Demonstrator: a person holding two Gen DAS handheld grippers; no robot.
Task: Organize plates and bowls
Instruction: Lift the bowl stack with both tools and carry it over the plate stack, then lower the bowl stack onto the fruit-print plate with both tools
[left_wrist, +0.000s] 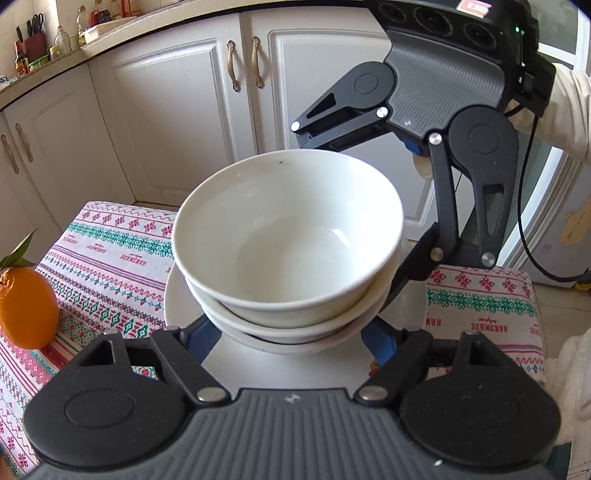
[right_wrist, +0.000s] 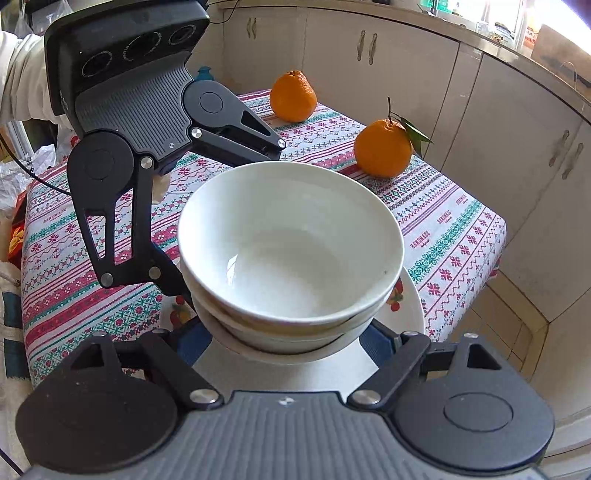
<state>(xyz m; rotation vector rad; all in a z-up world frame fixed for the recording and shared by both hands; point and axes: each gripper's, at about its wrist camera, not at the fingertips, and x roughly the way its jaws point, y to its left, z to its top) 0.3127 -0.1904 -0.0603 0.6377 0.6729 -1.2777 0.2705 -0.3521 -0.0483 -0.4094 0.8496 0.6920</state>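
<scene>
Bowls (left_wrist: 288, 236), 3 stacked on 1 plate (left_wrist: 177, 306), gripped by both grippers' fingers (left_wrist: 201, 341); 2 oranges (right_wrist: 383, 147) nearby.

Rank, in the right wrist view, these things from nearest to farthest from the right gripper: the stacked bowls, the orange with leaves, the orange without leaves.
1. Stacked bowls: right between the jaws of the right gripper, on the plate.
2. Orange with leaves: farther back, to the right.
3. Orange without leaves: farthest, near the far table edge.
</scene>
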